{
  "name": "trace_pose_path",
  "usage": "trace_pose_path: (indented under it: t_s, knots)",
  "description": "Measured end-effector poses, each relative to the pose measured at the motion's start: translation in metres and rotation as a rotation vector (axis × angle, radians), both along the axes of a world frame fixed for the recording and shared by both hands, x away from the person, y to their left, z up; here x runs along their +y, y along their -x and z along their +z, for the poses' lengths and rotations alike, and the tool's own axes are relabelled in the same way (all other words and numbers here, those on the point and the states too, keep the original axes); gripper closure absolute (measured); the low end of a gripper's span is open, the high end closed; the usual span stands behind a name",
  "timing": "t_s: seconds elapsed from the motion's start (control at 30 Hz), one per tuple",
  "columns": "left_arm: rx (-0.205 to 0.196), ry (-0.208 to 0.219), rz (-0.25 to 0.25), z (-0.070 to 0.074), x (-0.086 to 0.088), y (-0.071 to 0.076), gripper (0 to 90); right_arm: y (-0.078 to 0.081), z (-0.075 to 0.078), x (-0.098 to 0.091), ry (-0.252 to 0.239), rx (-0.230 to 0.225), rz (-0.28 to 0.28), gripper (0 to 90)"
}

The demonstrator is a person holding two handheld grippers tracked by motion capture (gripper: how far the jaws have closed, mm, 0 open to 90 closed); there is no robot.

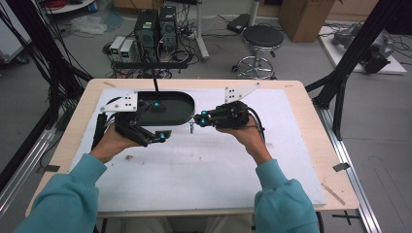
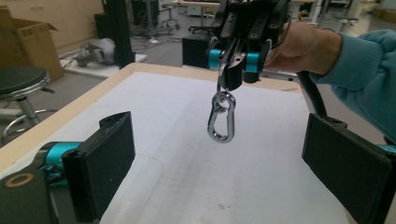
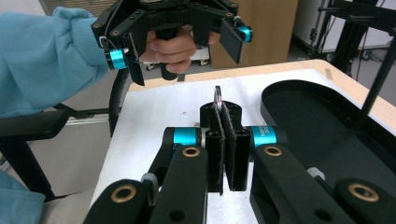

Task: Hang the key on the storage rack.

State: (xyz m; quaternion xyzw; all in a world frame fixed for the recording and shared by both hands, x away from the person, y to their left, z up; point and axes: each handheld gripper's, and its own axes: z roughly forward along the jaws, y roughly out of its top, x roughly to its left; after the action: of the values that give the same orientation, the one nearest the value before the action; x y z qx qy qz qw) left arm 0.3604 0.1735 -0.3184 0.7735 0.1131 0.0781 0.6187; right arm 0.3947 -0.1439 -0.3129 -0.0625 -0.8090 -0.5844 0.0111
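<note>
black oval tray (image 1: 187, 112) on white mat (image 1: 204, 165) | stool (image 1: 262, 38) on floor | cardboard box (image 1: 303, 17)

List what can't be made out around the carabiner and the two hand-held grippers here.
- Carabiner: its top ring is clamped in the right hand-held gripper in the left gripper view.
- Right gripper view: the shut pads cover all but a sliver of ring.
- High view: carabiner too small to read.
- Black tray: partly covered by the left hand-held gripper.
</note>
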Motion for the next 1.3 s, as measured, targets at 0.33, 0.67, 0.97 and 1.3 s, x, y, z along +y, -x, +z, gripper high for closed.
trace_pose_path:
  t_s: [0.33, 0.67, 0.97, 1.3]
  knots:
    - [0.012, -0.025, -0.075, 0.005, -0.017, -0.006, 15.8, 0.003, 0.001, 0.002, -0.001, -0.006, 0.033, 88.9]
    - [0.028, -0.018, -0.119, 0.005, -0.025, -0.010, 29.6, 0.005, 0.001, 0.005, -0.011, -0.012, 0.061, 88.8]
    - [0.060, -0.026, -0.160, 0.007, -0.030, -0.011, 43.9, 0.005, 0.001, 0.006, -0.016, -0.011, 0.079, 88.8]
    - [0.073, -0.023, -0.180, 0.007, -0.032, -0.010, 64.4, 0.007, 0.002, 0.005, -0.020, -0.012, 0.097, 88.8]
